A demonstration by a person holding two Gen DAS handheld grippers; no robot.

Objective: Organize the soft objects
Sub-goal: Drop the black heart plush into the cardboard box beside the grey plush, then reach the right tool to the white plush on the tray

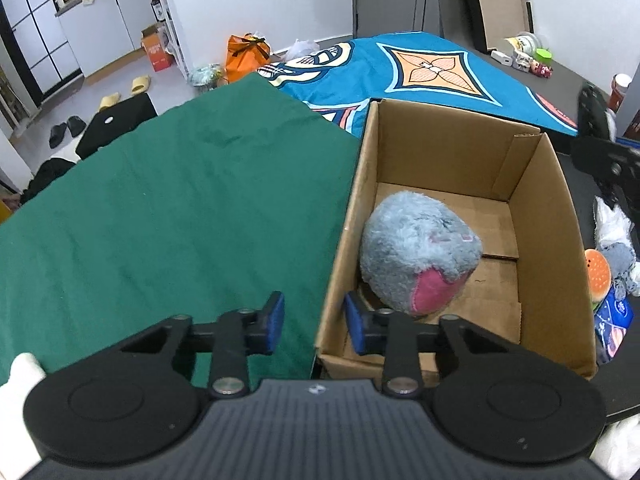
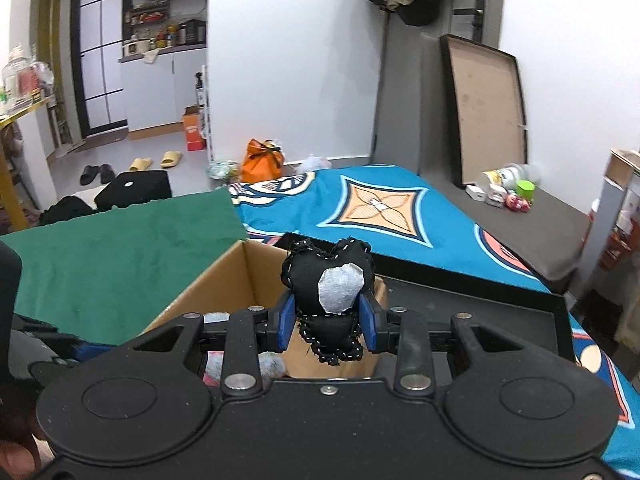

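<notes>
Green cloth (image 1: 160, 208) covers the counter in the left wrist view, with a cardboard box (image 1: 532, 216) at its right edge. The left tongs (image 1: 314, 322) straddle the box's near wall, one pad outside, one inside; whether they pinch the card cannot be told. If they do, a tug may drag or tip the box. Inside the box sits a grey plush (image 1: 420, 256), fuzzy, with a pink patch. More soft toys (image 1: 612, 276) lie outside to its right.

Bedding in blue and orange fills the right wrist view's background. The right tongs (image 2: 327, 318) clamp a black heart (image 2: 328, 280), hand-stitched with a pale patch, near the box (image 2: 224, 280). The grip sits low, so the heart could slip or drop outside.
</notes>
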